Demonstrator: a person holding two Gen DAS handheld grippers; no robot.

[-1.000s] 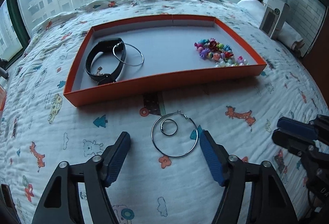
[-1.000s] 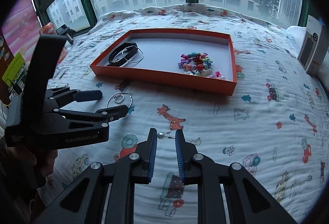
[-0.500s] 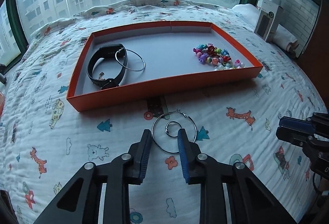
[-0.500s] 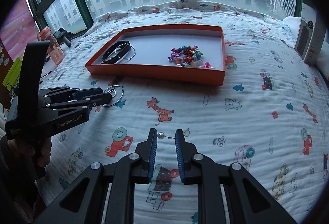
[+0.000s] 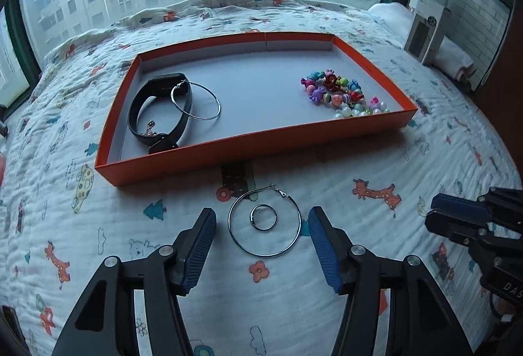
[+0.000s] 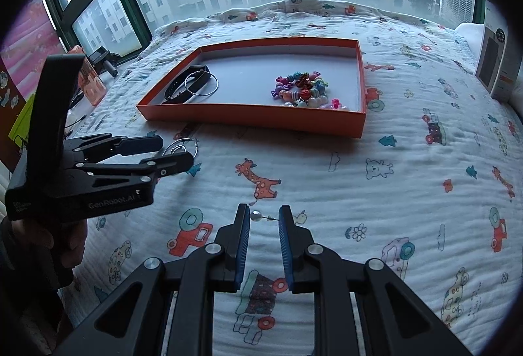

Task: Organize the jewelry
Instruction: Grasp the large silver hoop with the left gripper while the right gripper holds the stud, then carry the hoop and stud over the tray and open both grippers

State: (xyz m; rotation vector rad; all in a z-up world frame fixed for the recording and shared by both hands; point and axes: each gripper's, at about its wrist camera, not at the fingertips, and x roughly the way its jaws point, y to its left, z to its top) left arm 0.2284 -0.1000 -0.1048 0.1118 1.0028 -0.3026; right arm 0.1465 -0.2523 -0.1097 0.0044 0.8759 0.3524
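Note:
An orange tray lies on the quilt. It holds a black wristband, a silver hoop and a colourful bead bracelet. In front of it a large silver hoop earring lies flat with a small ring inside it. My left gripper is open, its fingers on either side of the hoop. My right gripper is shut on a pearl stud earring, whose pin spans the narrow gap between the fingers. The tray also shows in the right wrist view.
A printed quilt covers the surface. A white box stands at the right edge by the window. The right gripper shows at the right of the left wrist view, the left gripper at the left of the right one.
My left gripper closed in front of the hoop half a second ago and has now opened wide around it. The right gripper still holds the pearl stud.

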